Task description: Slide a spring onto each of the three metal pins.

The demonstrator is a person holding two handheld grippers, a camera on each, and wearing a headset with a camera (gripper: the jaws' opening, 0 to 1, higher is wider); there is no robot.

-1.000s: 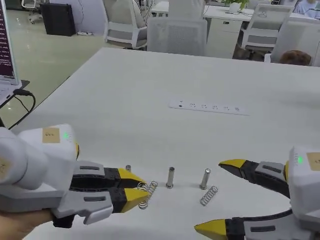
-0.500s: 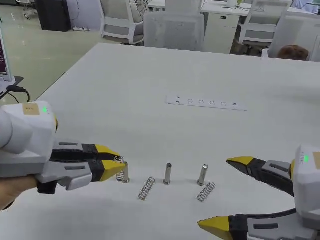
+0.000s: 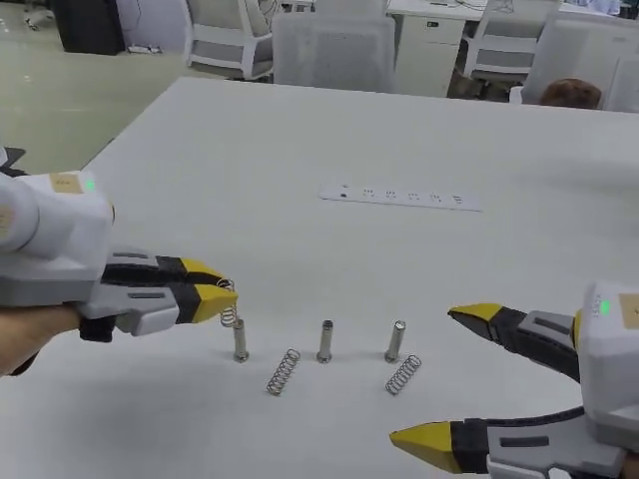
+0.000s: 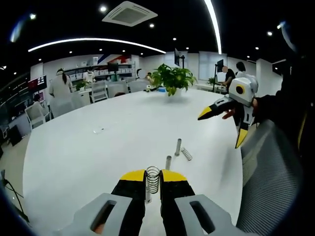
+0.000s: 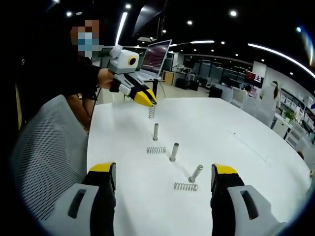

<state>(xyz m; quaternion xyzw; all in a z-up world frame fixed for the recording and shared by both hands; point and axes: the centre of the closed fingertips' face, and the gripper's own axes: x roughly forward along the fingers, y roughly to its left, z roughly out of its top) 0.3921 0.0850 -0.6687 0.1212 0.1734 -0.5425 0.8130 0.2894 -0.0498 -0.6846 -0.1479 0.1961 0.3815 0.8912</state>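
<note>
Three short metal pins stand in a row on the white table: the left pin, the middle pin and the right pin. My left gripper is shut on a spring, held upright just above the left pin. In the left gripper view the held spring sits between the yellow fingertips. One loose spring lies in front of the middle pin; another loose spring lies by the right pin. My right gripper hangs open at the near right, holding nothing.
A white power strip lies flat further back on the table. Office chairs stand beyond the far edge. In the right gripper view a person's dark sleeve and a mesh chair back are at the left.
My left gripper has lifted a spring off the table and carried it left, to just above the left pin. The right gripper has stayed open at the near right.
</note>
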